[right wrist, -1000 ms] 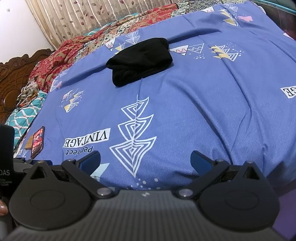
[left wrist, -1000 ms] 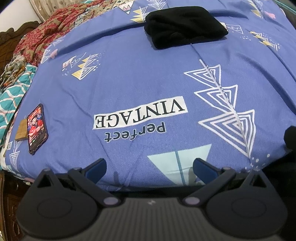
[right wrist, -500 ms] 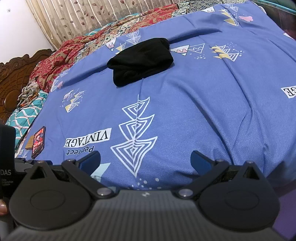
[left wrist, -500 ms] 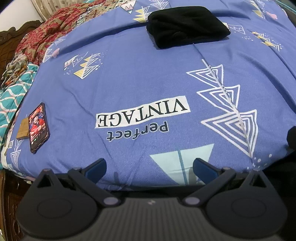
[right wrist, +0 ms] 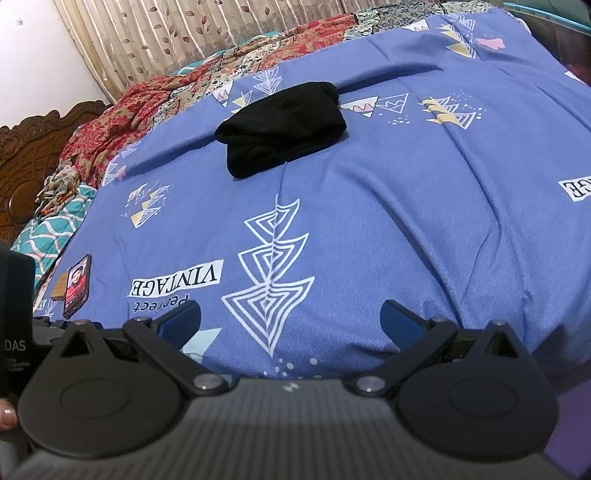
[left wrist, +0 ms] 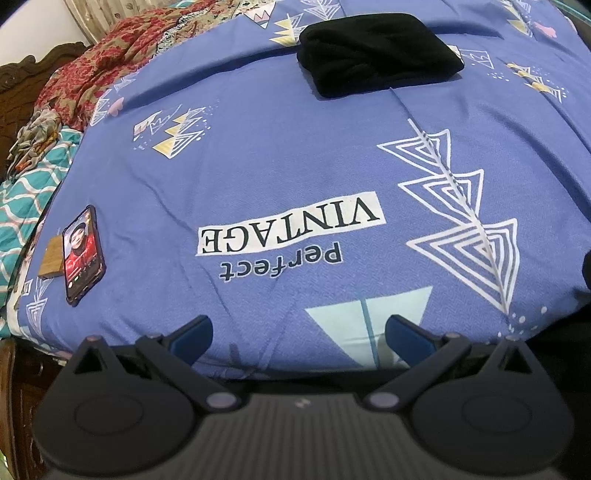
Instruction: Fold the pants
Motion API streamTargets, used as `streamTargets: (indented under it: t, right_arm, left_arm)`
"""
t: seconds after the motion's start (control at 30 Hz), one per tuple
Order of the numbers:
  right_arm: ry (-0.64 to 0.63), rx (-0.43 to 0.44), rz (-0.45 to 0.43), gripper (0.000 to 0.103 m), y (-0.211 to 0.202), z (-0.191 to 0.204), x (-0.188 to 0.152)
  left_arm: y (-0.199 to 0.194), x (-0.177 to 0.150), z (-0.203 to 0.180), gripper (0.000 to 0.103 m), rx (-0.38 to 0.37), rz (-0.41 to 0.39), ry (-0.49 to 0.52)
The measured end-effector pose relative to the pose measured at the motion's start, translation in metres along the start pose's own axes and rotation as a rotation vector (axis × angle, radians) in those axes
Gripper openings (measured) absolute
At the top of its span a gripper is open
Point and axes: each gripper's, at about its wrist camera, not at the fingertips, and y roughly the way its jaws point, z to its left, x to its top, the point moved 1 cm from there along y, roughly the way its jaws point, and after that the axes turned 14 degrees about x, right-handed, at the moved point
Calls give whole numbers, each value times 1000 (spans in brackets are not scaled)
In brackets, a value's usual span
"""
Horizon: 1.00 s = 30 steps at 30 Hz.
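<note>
Pants [left wrist: 380, 51] [right wrist: 282, 127]: one pair, black, soft matte cloth, folded into a compact thick rectangular bundle with rounded edges and a few creases across the top. Lies flat on the bedspread, upper centre of the left wrist view, upper centre-left of the right wrist view, well apart from both grippers.

Bedspread [left wrist: 280, 162] [right wrist: 388, 206]: one, blue, printed with white nested-triangle figures, small yellow and pink triangle clusters, a pale blue triangle and a white label reading "VINTAGE" over "Perfect", seen upside down. Fills most of both frames.

Left gripper [left wrist: 299, 330]: one, black body with two blue fingertips, bottom of frame; fingers spread wide, nothing between them, above the near edge of the bedspread.

Right gripper [right wrist: 290, 317]: one, same build, bottom of frame; fingers spread wide, holding nothing.

Phone [left wrist: 82, 254] [right wrist: 77, 282]: one, dark case, screen lit, left edge of both views, lying on the bedspread.

Brown card-like item [left wrist: 51, 256]: one, just beside the phone and partly under it; kind unclear.

Red patterned cloth [left wrist: 110, 59] [right wrist: 110, 129]: one heap, upper left.

Teal patterned quilt [left wrist: 26, 199] [right wrist: 51, 229]: one, left edge.

Carved wooden headboard [right wrist: 26, 162]: one, left.

Curtain [right wrist: 166, 33]: one, beige with a leaf print, top of the right wrist view.
</note>
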Motion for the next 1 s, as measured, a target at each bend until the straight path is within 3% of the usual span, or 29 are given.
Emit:
streamTargets:
  t: [0.57,1.0]
  right_arm:
    - [-71,-49,-118,103,-16,7,12]
    - [-165,-57,-247,103,-42,12,53]
  left_arm:
    - [-7,6,2,103,8,-29,0]
    - [-58,64,10,103,27,-258,-48]
